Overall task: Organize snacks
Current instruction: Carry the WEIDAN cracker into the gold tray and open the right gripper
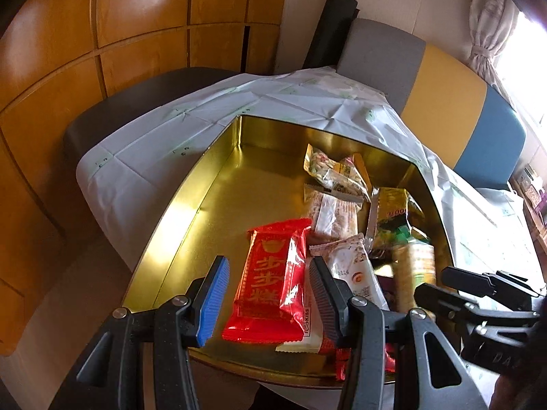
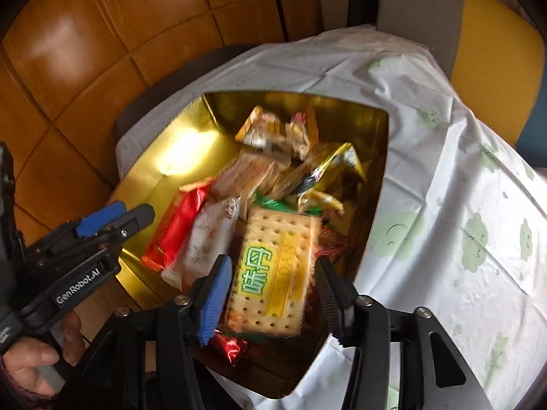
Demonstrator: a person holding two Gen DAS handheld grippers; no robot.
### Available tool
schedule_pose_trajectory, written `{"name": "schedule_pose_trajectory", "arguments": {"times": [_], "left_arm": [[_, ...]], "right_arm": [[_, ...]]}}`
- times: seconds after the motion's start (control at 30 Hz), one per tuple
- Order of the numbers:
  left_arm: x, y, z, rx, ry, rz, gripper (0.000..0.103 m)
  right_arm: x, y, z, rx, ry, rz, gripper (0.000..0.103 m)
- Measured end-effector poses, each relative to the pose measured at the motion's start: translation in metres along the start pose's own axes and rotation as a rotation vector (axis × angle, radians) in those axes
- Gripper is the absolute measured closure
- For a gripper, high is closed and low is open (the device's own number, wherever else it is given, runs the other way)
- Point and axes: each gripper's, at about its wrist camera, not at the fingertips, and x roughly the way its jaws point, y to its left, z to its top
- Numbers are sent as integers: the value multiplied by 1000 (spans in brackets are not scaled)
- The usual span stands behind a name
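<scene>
Over gold tin point(image 1: 218, 184) on white tablecloth point(image 1: 143, 157): left gripper point(image 1: 270, 297) spread wide, straddling red snack packet point(image 1: 273, 273) without contact; right gripper point(image 2: 273, 294) spread too, flanking cracker pack point(image 2: 273, 270) atop heap at tin's right side. Far left of tin floor bare.

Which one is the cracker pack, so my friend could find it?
Look in the gold tin on the white tablecloth. The cracker pack lies at the near end, between the right gripper fingers. Only it shows pale dotted crackers and big green characters.
</scene>
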Motion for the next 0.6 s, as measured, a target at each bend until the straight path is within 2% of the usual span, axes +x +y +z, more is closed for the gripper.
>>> {"name": "schedule_pose_trajectory", "arguments": {"times": [0.27, 0.33, 0.37, 0.6], "left_arm": [[2, -4, -3, 11, 1, 4, 53], [1, -6, -3, 14, 1, 7, 53], [0, -7, -3, 17, 0, 10, 53], [-5, -12, -3, 36, -17, 26, 53]], "right_arm": [[-11, 3, -15, -35, -31, -1, 49], [-9, 3, -17, -51, -24, -2, 61], [-7, 3, -17, -55, -16, -2, 63], [-6, 2, -18, -52, -29, 0, 64]]}}
